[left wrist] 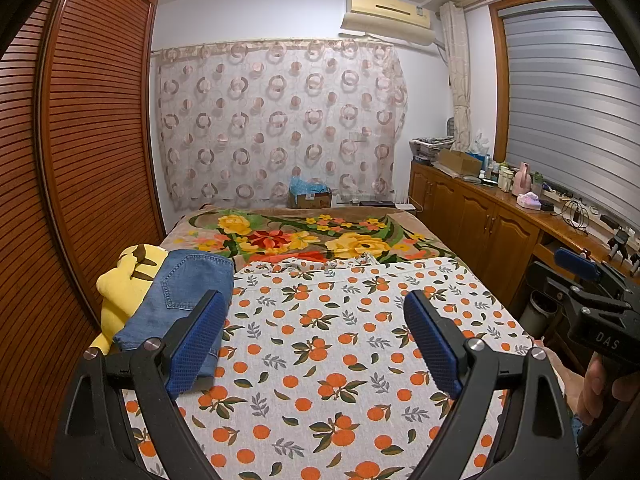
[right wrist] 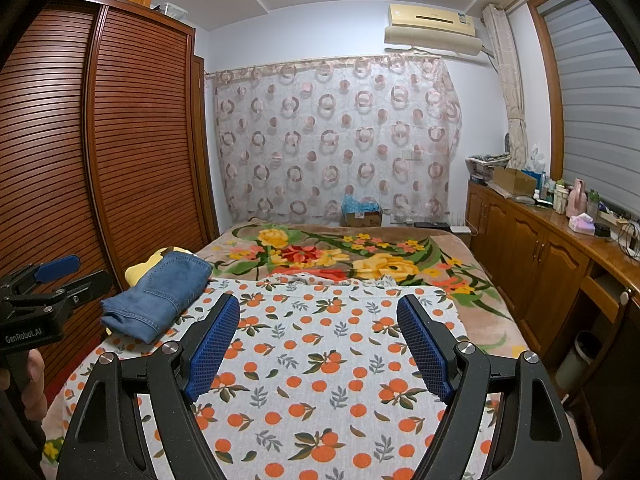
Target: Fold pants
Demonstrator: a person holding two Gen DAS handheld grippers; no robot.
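In the left wrist view, the left gripper (left wrist: 314, 340) is hovering over the orange-print sheet (left wrist: 320, 360) with its blue pads spread wide and nothing between them. The folded jeans (left wrist: 180, 300) are lying at the sheet's left edge, partly hidden behind the left pad, and are resting against a yellow plush toy (left wrist: 124, 284). At the right border this view is catching the right gripper (left wrist: 588, 280) from the side, with a hand (left wrist: 600, 384) gripping its handle.

In the right wrist view, the right gripper (right wrist: 318, 344) is likewise standing wide apart and empty above the sheet (right wrist: 320, 380). Here the jeans (right wrist: 160, 296) are showing whole, folded into a compact stack, clear of both pads. Only a sliver of the plush toy (right wrist: 140, 270) is peeking out behind them. The left gripper (right wrist: 52, 276) is appearing at the left border.
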